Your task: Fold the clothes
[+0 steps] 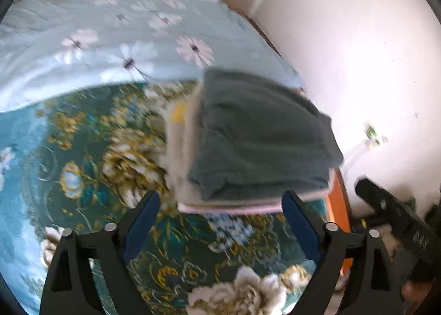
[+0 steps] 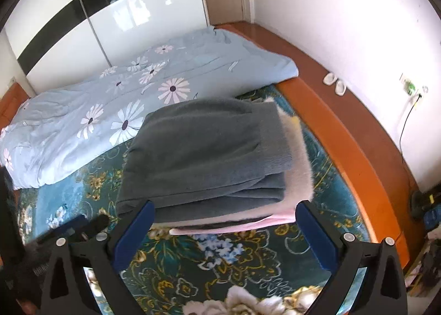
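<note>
A stack of folded clothes lies on the bed. On top is a dark grey-green folded garment (image 1: 259, 133) (image 2: 204, 155). Under it are a white fluffy garment (image 2: 296, 160) (image 1: 182, 149) and a pink one (image 2: 226, 228) at the bottom. My left gripper (image 1: 220, 221) is open, its blue-padded fingers spread just in front of the stack's near edge, holding nothing. My right gripper (image 2: 224, 229) is open too, its fingers either side of the stack's near edge, empty. The left wrist view is motion-blurred.
The stack sits on a teal floral bedspread (image 2: 220, 265). A light blue daisy-print quilt (image 2: 115, 99) lies bunched behind it. An orange wooden bed frame (image 2: 339, 133) runs along the right, by a white wall. A wardrobe (image 2: 132, 22) stands behind. The other gripper's black body (image 1: 397, 218) shows at right.
</note>
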